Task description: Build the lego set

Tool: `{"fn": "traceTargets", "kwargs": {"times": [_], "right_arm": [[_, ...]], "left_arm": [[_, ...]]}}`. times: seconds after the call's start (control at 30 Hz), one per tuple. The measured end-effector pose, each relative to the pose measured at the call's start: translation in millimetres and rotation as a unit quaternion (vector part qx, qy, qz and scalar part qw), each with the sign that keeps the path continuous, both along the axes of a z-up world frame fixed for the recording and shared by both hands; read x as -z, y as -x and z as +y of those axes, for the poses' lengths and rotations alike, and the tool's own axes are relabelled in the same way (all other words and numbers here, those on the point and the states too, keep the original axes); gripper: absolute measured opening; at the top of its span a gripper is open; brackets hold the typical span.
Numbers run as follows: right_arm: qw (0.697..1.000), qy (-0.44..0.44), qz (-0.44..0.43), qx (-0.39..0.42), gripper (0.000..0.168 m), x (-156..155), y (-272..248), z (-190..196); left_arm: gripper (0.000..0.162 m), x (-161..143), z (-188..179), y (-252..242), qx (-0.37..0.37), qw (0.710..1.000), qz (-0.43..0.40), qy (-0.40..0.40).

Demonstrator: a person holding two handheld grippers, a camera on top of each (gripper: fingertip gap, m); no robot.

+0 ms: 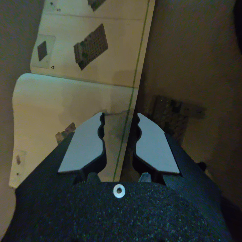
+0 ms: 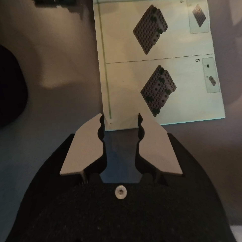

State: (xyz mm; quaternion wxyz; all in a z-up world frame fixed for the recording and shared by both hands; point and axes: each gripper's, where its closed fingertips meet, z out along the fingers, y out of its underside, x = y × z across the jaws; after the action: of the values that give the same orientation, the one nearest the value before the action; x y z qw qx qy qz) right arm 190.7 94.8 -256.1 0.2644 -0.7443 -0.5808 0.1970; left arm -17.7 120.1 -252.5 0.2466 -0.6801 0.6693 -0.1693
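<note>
The open instruction booklet (image 1: 73, 99) lies on the table in the left wrist view, with printed pictures of a studded plate build. A blurred dark lego build (image 1: 174, 115) lies on the table just right of the booklet. My left gripper (image 1: 121, 115) is open and empty above the booklet's right edge. In the right wrist view the booklet page (image 2: 163, 73) shows two build pictures. My right gripper (image 2: 121, 115) is open and empty over the page's near left corner. A dark lego piece (image 2: 57, 5) shows blurred at the top left.
The grey-brown table (image 2: 58, 58) spreads left of the booklet in dim light. A large dark rounded shape (image 2: 10, 85) sits at the left edge of the right wrist view. Another dark shape (image 1: 238, 23) sits at the top right of the left wrist view. Tip to tip, the grippers are about 20 cm apart. Measured from the fingertips, the dark lego piece (image 2: 57, 5) is 6 cm or so from the left gripper and 20 cm from the right.
</note>
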Motion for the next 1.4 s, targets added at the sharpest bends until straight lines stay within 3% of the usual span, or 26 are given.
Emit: {"fn": "traceTargets", "kwargs": {"times": [0.17,0.63,1.17,1.4], "right_arm": [[1.000,0.006,0.014,0.002,0.049,-1,14,-1],[1.000,-0.014,0.007,0.018,0.049,0,75,4],[0.998,-0.006,0.014,0.067,0.048,0,56,43],[0.998,-0.006,0.014,0.068,0.048,0,56,47]], "left_arm": [[0.041,6,2,16,-0.019,0.998,0.010,0.059],[0.040,6,16,72,-0.045,0.996,0.036,0.063],[0.039,7,64,50,-0.070,0.994,0.043,0.065],[0.039,7,68,50,-0.069,0.995,0.041,0.064]]}}
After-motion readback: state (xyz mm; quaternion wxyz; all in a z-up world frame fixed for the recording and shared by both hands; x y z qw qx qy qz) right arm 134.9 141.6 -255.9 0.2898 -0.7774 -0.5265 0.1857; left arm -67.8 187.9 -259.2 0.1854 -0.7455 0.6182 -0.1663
